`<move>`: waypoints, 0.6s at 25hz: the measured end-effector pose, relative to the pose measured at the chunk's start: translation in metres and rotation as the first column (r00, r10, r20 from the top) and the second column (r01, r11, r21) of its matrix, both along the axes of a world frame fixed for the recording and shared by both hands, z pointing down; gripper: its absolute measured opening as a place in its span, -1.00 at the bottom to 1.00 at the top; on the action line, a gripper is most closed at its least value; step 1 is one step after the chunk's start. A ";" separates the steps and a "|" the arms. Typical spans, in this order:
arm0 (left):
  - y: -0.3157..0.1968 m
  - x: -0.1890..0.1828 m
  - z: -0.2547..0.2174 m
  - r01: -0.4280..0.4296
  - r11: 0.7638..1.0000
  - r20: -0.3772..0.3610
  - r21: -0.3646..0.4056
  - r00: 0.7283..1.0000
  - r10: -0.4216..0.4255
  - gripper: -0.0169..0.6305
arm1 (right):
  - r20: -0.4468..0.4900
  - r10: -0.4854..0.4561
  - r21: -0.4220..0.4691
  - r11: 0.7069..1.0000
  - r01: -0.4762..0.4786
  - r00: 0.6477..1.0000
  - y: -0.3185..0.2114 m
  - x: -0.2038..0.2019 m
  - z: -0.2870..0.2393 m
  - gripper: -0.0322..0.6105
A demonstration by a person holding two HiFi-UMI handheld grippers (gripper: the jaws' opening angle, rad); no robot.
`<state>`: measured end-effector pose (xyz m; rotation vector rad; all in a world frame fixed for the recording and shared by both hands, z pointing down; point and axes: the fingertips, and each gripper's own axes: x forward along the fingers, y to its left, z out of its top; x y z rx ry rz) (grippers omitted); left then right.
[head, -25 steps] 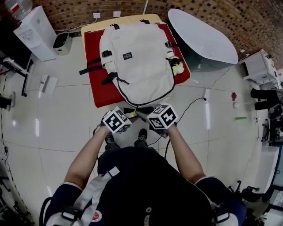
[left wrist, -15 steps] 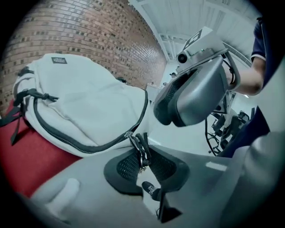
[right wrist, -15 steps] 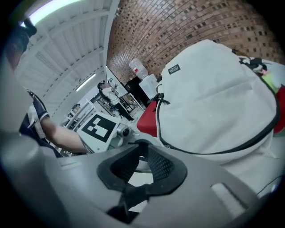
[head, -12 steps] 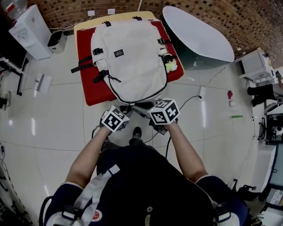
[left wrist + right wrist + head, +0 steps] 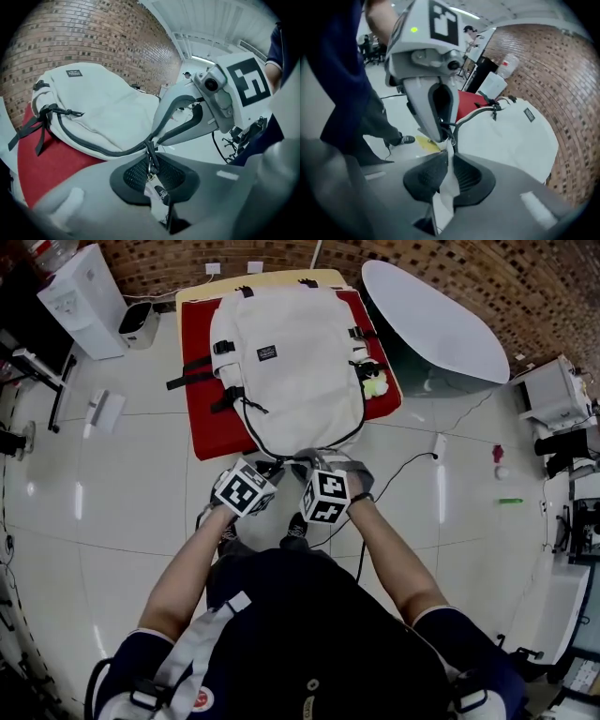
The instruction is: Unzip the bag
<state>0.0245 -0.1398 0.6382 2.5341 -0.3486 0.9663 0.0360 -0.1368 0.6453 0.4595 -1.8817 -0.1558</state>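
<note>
A white backpack point(image 5: 295, 362) lies flat on a red mat point(image 5: 208, 423), with a dark zipper point(image 5: 89, 145) round its edge. Both grippers meet at its near end. My left gripper point(image 5: 270, 471) point(image 5: 151, 172) has just been closing and is shut on the metal zipper pull point(image 5: 150, 161). My right gripper point(image 5: 309, 465) point(image 5: 447, 176) has just been opening a little, with its pads still pressed on a strip of the bag's white fabric point(image 5: 449, 171) beside the zipper end. Each gripper shows in the other's view, close by.
The mat covers a low table point(image 5: 272, 279). A white oval tabletop point(image 5: 431, 324) stands to the right, a water dispenser point(image 5: 82, 301) at the far left. A small yellow toy point(image 5: 377, 383) hangs at the bag's right side. A cable point(image 5: 403, 470) runs over the tiled floor.
The right gripper has rolled and moved left, closer to the left gripper at the bag's near end. The left gripper has stayed at the zipper end.
</note>
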 end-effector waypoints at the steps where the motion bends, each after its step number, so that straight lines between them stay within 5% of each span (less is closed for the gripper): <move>1: -0.004 -0.005 0.001 0.014 1.000 0.011 -0.002 1.000 -0.014 -0.85 | -0.019 -0.021 0.007 1.000 0.021 1.000 0.002 0.000 0.001 -0.78; 15: -0.097 -0.079 -0.026 0.175 0.982 0.093 0.068 0.979 -0.181 -0.86 | 0.066 0.127 -0.098 0.988 -0.120 0.990 0.011 0.009 -0.018 -0.81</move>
